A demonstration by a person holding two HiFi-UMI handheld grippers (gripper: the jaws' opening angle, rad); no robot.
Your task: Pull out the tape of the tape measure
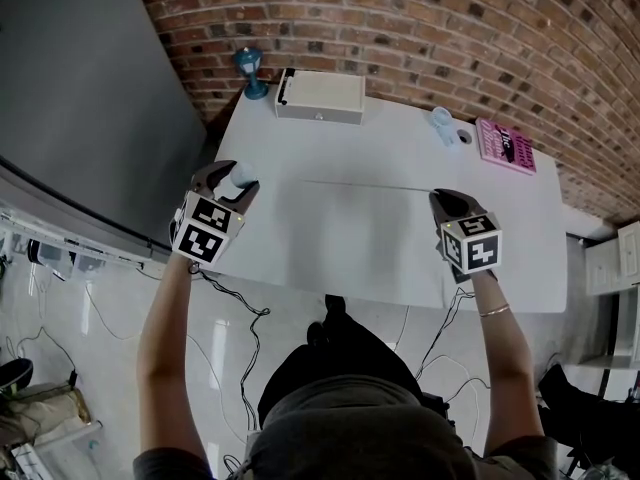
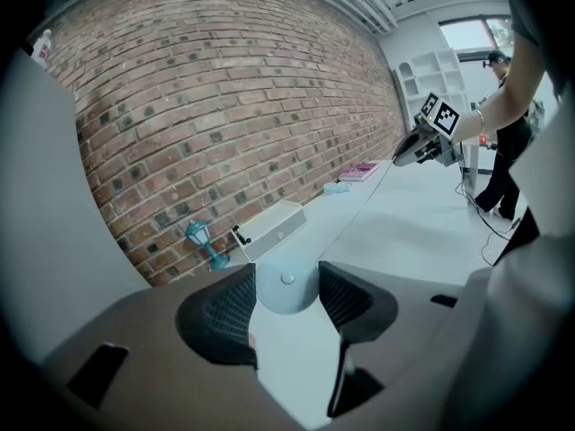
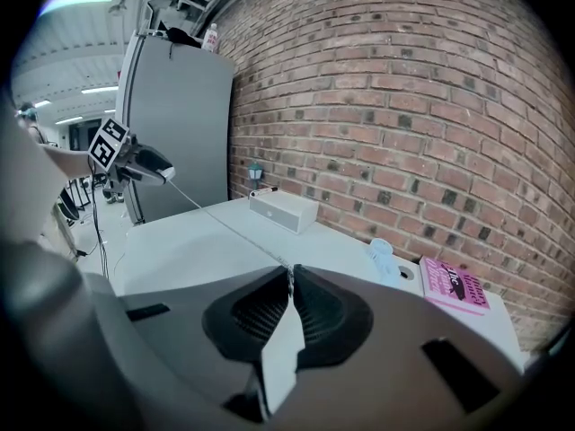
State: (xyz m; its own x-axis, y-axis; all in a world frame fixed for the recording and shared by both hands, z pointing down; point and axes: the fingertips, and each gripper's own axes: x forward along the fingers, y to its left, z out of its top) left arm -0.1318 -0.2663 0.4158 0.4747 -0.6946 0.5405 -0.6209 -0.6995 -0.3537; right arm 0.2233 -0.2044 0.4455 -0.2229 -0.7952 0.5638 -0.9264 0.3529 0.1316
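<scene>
At the far left a tall grey cabinet (image 1: 90, 88) stands against the brick wall (image 1: 420, 28). Only the right gripper view shows a bottle (image 3: 209, 36) on top of it. The left gripper (image 1: 234, 180) hangs over the white worktop's (image 1: 360, 238) left edge. Its own view shows the jaws set wide and pressed on both sides of the round pale case of the tape measure (image 2: 286, 293), which is clear of the worktop; the head view shows only the top of the case between the jaw tips. Behind it, against the wall, are a small blue lamp figurine (image 1: 250, 71) and a white box (image 1: 320, 96). From the case the tape (image 1: 370, 186) runs out as a thin, straight line above the worktop towards the right. In the head view it is faint, while both gripper views show it reaching all the way to the opposite gripper. Further right, near the wall, lie a pale blue object (image 1: 443, 123) that is too small to identify and a pink book (image 1: 505, 146). The right gripper (image 1: 441, 198) is well apart from the left. Its own view shows the jaws almost together, pinching the tape's end between the pads. The head view hides that grip under the gripper body and its marker cube (image 1: 472, 244).
</scene>
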